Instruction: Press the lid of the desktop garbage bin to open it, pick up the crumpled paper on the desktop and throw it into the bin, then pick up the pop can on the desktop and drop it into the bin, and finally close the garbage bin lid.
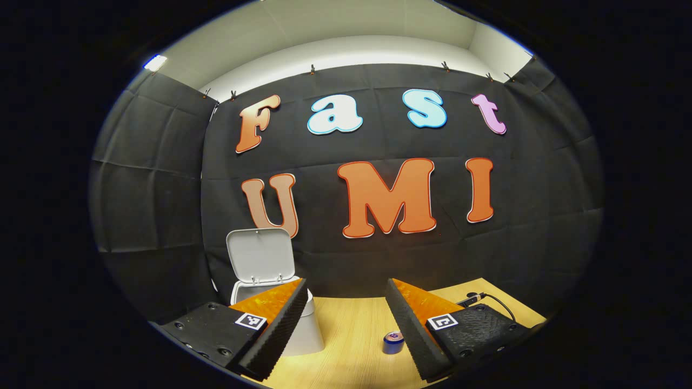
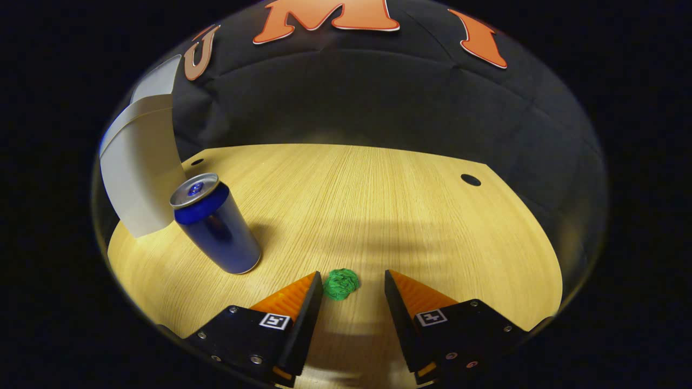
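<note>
Bin (image 1: 303, 329) front behind the left claw's finger (image 1: 281, 324); lid (image 2: 141, 156) edge-cropped in right gripper view.

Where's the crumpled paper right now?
In the right gripper view, the green crumpled paper lies on the wooden desktop between the right hand-held gripper's open fingers, with the blue pop can to its left.

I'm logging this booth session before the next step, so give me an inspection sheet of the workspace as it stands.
Surface: wooden desktop, with round holes.
Job's things: white garbage bin, lid open and upright; blue pop can standing near it; green crumpled paper on the desktop.
Clutter: nothing seen.
Grippers: right gripper open, low, paper between its fingertips, untouched; left gripper open, raised, holding nothing.
Cables: black cable at the desktop's edge.
Surroundings: black cloth wall, pale wall above.
</note>
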A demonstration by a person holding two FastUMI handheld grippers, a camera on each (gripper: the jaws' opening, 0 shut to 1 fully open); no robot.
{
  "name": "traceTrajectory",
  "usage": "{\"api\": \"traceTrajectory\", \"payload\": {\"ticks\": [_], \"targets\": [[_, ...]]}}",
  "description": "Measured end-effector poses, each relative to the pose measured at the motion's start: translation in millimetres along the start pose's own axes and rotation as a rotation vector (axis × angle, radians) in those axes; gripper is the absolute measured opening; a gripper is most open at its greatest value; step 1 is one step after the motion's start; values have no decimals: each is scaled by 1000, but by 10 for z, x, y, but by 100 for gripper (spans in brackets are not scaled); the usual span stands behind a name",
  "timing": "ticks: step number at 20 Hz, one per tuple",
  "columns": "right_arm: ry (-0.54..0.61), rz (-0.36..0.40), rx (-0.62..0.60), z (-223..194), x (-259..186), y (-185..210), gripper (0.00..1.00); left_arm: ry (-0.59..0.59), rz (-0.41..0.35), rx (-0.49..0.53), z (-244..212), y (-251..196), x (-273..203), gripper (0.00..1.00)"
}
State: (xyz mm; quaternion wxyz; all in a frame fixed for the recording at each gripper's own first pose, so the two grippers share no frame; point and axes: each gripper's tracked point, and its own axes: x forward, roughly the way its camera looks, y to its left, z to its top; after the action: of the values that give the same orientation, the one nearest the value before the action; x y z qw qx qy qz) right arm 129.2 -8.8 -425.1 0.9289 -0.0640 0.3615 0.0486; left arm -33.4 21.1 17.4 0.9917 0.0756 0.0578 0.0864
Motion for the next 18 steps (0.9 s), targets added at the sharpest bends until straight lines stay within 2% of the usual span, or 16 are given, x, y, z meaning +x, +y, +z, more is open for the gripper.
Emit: {"api": "traceTrajectory", "payload": {"ticks": [4, 9, 11, 12, 14, 16, 17, 18], "targets": [[16, 28, -3, -71, 38, 108, 49, 15, 2, 11, -47, 48, 12, 94], [8, 48, 9, -98, 68, 137, 17, 51, -8, 27, -156, 58, 38, 93], [6, 58, 24, -94, 73, 135, 12, 56, -13, 31, -181, 49, 38, 95], [-1, 69, 31, -73, 73, 139, 11, 59, -17, 31, -203, 44, 63, 99], [-9, 81, 47, -36, 84, 142, 11, 71, -21, 22, -257, 47, 75, 99], [-13, 83, 52, -29, 92, 149, 28, 87, -21, 12, -316, 63, 96, 99], [-24, 84, 53, 2, 97, 159, 43, 94, -19, 7, -338, 77, 110, 95], [-31, 85, 54, 33, 120, 159, 57, 98, -16, 4, -357, 91, 130, 95]]}}
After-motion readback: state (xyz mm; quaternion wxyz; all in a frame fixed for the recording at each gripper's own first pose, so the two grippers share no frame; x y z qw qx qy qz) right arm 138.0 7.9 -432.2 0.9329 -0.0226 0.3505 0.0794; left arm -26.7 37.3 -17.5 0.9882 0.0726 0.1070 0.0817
